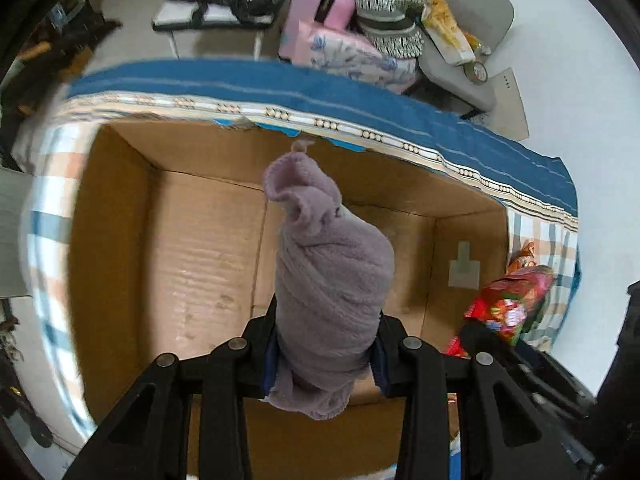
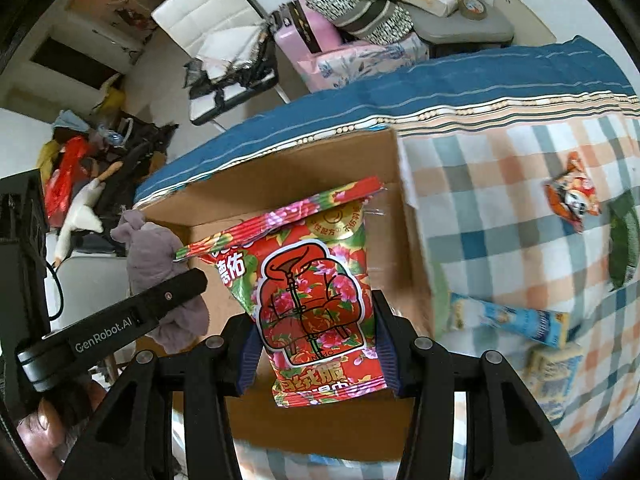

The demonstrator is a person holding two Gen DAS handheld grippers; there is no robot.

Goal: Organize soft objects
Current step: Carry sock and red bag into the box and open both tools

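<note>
left claw (image 1: pixel 326 354): clamped on purple fleece roll (image 1: pixel 328 280), pads pressing both sides of its lower part; roll sticks forward past the fingers, loose end flopped at the tip
purple fleece roll position: held over the open cardboard box (image 1: pixel 168 248), above the bare box floor, not touching it
right claw (image 2: pixel 316 354): clamped on red floral packet (image 2: pixel 312 292), pads on both side edges near the bottom; top seal points toward the far box wall
red floral packet position: over the right half of the box, just inside its right wall
cross-view: left claw and fleece roll show in the right wrist view at left, beside the packet, apart from it
box: sits on a bed with plaid sheet (image 2: pixel 500 208)
other items on sheet, right of box: blue tube pack (image 2: pixel 516 320), small orange packet (image 2: pixel 572 196), blurred
</note>
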